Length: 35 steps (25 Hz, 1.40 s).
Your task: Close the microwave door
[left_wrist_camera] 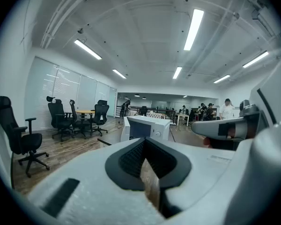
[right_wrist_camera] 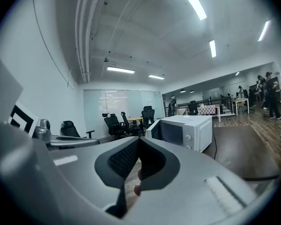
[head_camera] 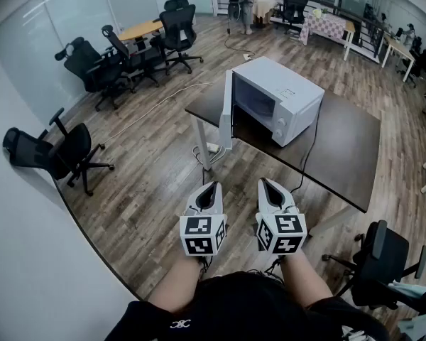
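Note:
A white microwave [head_camera: 282,96] stands on the near left corner of a dark table [head_camera: 344,151]. Its door [head_camera: 226,111] hangs open, swung out to the left past the table's edge. My left gripper [head_camera: 211,188] and right gripper [head_camera: 264,184] are side by side low in the head view, well short of the table, both pointing at the microwave. Each has its jaws together with nothing between them. The left gripper view shows the microwave [left_wrist_camera: 147,127] far ahead beyond the left gripper [left_wrist_camera: 147,168]. In the right gripper view the microwave [right_wrist_camera: 187,131] sits right of centre past the right gripper [right_wrist_camera: 132,175].
A black office chair [head_camera: 57,155] stands by the wall at the left, another [head_camera: 380,261] near my right side. More chairs [head_camera: 121,55] surround a round table at the back left. A white cable [head_camera: 156,105] trails over the wood floor. People stand far back.

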{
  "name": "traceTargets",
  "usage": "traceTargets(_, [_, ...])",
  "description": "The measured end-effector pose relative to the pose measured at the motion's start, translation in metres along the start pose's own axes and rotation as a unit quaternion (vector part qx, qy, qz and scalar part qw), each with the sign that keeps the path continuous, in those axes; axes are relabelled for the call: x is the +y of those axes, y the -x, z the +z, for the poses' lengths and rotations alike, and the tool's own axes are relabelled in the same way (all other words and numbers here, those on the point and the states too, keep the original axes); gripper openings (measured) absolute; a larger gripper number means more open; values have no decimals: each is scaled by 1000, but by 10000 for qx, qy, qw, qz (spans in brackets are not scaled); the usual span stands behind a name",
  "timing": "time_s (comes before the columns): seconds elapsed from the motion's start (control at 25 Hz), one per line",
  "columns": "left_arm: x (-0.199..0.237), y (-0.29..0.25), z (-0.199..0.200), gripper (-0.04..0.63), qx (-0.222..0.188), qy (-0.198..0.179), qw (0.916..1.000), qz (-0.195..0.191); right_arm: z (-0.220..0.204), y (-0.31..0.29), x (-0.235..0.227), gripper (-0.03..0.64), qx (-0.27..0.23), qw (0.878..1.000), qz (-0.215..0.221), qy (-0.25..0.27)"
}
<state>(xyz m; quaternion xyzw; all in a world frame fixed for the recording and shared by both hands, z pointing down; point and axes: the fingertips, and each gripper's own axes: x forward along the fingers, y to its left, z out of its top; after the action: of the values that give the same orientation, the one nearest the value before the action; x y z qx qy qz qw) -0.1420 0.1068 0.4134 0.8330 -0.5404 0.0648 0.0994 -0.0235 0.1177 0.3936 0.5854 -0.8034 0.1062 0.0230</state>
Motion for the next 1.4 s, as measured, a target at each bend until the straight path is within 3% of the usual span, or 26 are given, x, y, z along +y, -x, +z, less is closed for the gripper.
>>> traceTargets(0.44, [27,6,-14,11,107,32,9997,-231,-18,-12,32,9,114,9997,-54,-199])
traceTargets(0.72, [46,10,-40,11,294,239,9983,-450,-39,-9,53,9,156,9990,-246,-340])
traceTargets(1.4, [72,-38,-20,11,215,-97,9980,-594,-21,-75,41,9,28,9991,-287,-308])
